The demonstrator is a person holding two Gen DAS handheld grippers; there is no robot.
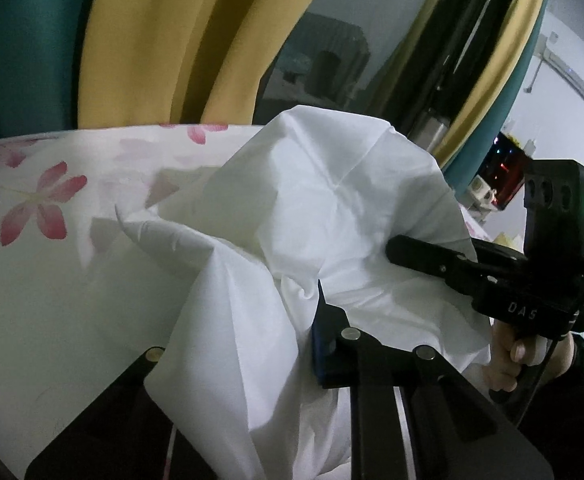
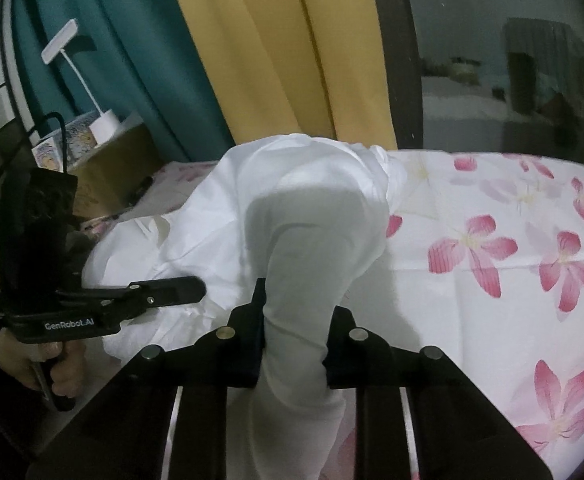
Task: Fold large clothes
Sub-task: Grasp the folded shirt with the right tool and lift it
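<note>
A large white garment (image 1: 312, 208) lies bunched on a bed with a pink-flowered sheet (image 1: 40, 204). My left gripper (image 1: 292, 312) is shut on a fold of the white garment, which drapes over its left finger and hides it. My right gripper (image 2: 296, 320) is shut on a thick roll of the same garment (image 2: 312, 220), which rises in a hump ahead of it. The right gripper also shows in the left wrist view (image 1: 424, 254), pressed into the cloth. The left gripper also shows in the right wrist view (image 2: 172, 290), at the cloth's left side.
Yellow curtains (image 2: 276, 48) and teal curtains (image 2: 140, 60) hang behind the bed. A dark window (image 2: 504, 64) is at the right. A white desk lamp (image 2: 92, 92) stands on a cardboard box (image 2: 108, 168) at the left. The flowered sheet (image 2: 492, 248) stretches out to the right.
</note>
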